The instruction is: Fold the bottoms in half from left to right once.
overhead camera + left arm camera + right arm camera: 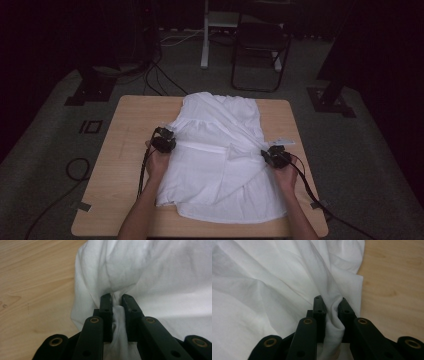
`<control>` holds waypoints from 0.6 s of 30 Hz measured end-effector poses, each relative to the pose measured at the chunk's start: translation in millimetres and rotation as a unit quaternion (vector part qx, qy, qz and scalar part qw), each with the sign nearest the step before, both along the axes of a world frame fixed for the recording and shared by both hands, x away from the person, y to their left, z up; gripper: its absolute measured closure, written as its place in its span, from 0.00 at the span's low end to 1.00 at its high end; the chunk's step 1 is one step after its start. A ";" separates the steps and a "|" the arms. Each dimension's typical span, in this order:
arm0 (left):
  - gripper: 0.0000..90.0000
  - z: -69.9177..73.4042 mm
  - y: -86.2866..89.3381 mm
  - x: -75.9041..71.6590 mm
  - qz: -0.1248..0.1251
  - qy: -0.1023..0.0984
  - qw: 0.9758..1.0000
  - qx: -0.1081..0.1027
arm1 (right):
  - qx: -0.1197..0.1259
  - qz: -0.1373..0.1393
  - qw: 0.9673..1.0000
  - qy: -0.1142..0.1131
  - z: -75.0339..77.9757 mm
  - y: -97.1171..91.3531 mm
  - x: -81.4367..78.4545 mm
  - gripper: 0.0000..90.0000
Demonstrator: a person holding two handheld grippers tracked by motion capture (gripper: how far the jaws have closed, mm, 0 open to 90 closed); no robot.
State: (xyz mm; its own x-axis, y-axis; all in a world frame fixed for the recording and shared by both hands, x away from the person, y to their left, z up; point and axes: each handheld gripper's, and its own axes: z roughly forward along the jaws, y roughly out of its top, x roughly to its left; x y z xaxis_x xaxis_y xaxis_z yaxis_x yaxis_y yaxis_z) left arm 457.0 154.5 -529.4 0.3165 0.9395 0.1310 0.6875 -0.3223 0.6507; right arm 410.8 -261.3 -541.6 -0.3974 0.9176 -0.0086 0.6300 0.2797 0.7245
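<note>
From the high view, a white garment [220,160] lies spread on the wooden surface [125,150], its long axis running from the person's edge toward the far edge, the narrower end pointing away. The left hand-held gripper [167,136] and the right hand-held gripper [270,152] sit at its opposite side edges, likely so the cloth can be lifted or folded evenly.

In the left gripper view, the left hand-held gripper [116,298] is clenched on a bunched fold of the garment [150,277] at its edge.

In the right gripper view, the right hand-held gripper [330,301] likewise pinches a ridge of the garment [274,290] near bare wood [394,285].
</note>
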 end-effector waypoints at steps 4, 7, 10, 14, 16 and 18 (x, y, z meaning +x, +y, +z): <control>0.67 12.0 10.2 -8.1 -0.003 -0.017 0.999 -0.034 | -0.003 -0.016 1.000 0.001 10.8 6.8 5.3 0.74; 0.63 20.0 16.6 -20.7 -0.016 -0.031 0.999 -0.035 | 0.016 -0.008 0.999 -0.033 31.3 12.7 -2.2 0.67; 0.60 30.9 28.1 -42.3 -0.025 -0.051 0.997 -0.052 | 0.015 0.009 0.998 -0.057 50.1 27.4 -7.2 0.59; 0.57 38.5 39.8 -75.1 -0.037 -0.069 0.995 -0.062 | 0.022 0.047 0.997 -0.063 62.4 53.2 -5.7 0.53; 0.56 36.9 46.3 -99.3 -0.048 -0.072 0.994 -0.066 | 0.022 0.054 0.996 -0.065 64.2 65.7 -3.7 0.51; 0.53 33.2 49.9 -114.3 -0.056 -0.067 0.994 -0.059 | 0.038 0.072 0.995 -0.058 63.1 77.0 -0.2 0.49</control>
State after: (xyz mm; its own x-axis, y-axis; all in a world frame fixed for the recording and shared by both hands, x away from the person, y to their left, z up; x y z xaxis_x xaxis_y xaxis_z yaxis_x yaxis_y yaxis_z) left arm 342.7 204.4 -496.3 0.4068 0.9108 0.0697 0.5567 -0.3077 0.7716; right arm 410.5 -184.3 -478.5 -0.5259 0.8505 0.0047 0.4985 0.3038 0.8119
